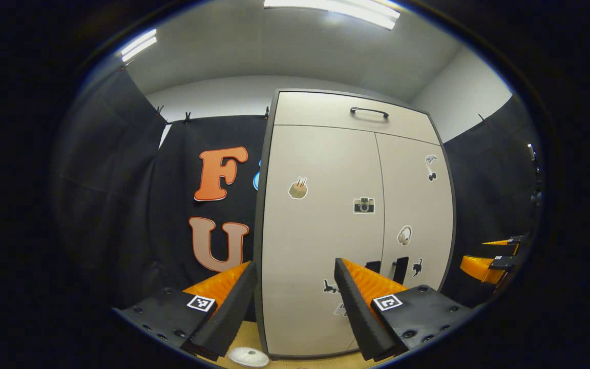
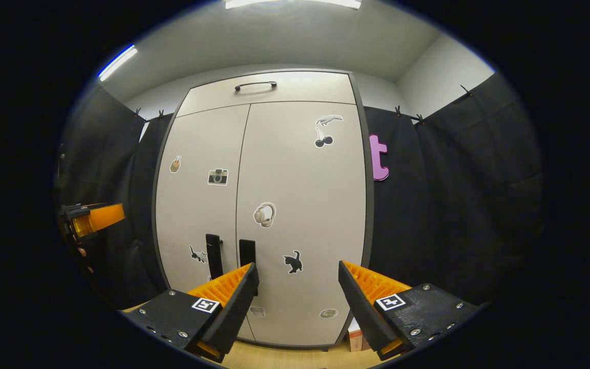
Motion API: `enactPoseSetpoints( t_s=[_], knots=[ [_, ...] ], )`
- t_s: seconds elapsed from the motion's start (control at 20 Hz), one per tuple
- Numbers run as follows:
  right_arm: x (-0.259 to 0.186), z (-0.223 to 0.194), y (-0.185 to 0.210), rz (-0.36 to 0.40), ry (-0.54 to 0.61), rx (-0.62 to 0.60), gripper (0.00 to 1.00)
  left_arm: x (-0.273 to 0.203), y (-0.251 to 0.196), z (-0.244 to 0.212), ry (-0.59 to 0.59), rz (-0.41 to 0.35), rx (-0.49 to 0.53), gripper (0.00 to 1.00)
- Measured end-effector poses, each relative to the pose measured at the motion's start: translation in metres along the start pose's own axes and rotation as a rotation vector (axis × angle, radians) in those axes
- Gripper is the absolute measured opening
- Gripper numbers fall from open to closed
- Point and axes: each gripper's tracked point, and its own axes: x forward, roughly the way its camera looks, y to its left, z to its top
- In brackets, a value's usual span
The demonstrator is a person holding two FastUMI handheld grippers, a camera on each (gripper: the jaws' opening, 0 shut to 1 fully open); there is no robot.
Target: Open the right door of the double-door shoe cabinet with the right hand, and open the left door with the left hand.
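Around me the booth is hung with black cloth [image 2: 454,195], clipped up along its top edge by small clamps [image 2: 418,119]. Above the cloth I see a pale wall [image 1: 213,100] and a white ceiling [image 2: 285,41] with long tube lights [image 1: 333,7], all lit. Down below, the floor [image 2: 285,359] is light wood, and a small white round disc [image 1: 248,356] lies on it.
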Motion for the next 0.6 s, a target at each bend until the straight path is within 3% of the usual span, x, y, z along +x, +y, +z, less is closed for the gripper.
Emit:
enactPoseSetpoints(
  t_s=[0.25,0.6],
  knots=[
    [0.030,-0.011,0.016,0.013,0.011,0.002,0.95,0.002,0.031,-0.003,-0.021,0.036,0.029,0.96],
    [0.085,-0.034,0.041,0.041,0.048,-0.001,0.95,0.009,0.061,-0.021,-0.004,0.073,-0.010,0.96]
  ],
)
